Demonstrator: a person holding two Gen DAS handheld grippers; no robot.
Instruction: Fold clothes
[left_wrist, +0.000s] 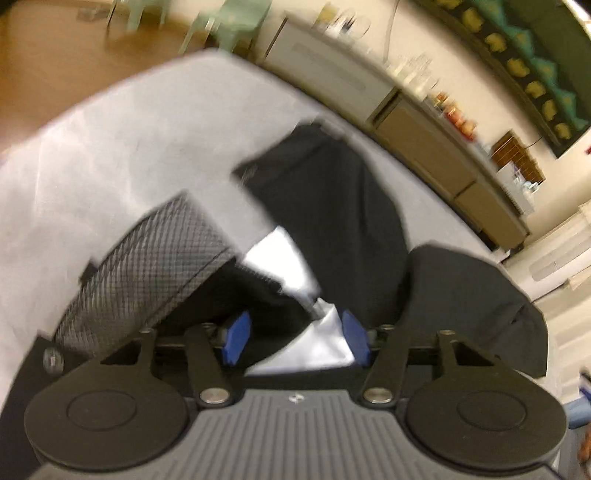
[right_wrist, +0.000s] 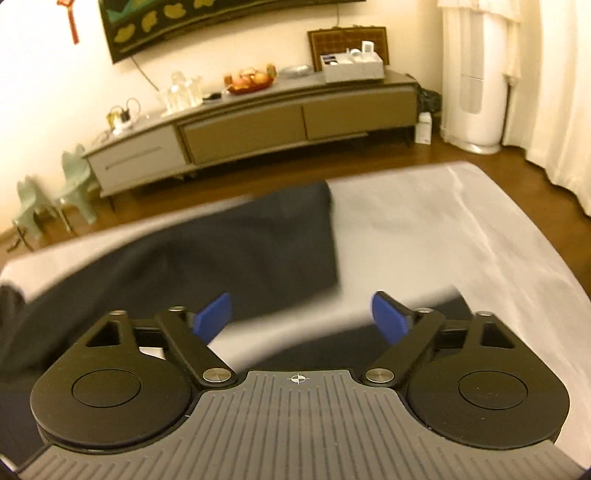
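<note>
Warm indoor light, heavy blur on my left feed.

My left wrist view is smeared by motion: the dark garment (left_wrist: 332, 206) and the sideboard (left_wrist: 436, 147) streak, and a white glare patch (left_wrist: 280, 254) burns out between folds. My right wrist view is sharper far off, where the fruit bowl (right_wrist: 251, 79) reads clearly, but the nearby cloth (right_wrist: 221, 251) is soft. Fisheye bends both edges; everything is tinted yellow.

dark garment (right_wrist: 229, 251): motion-blurred, cut off left | sideboard clutter (left_wrist: 417, 74): blurred
</note>
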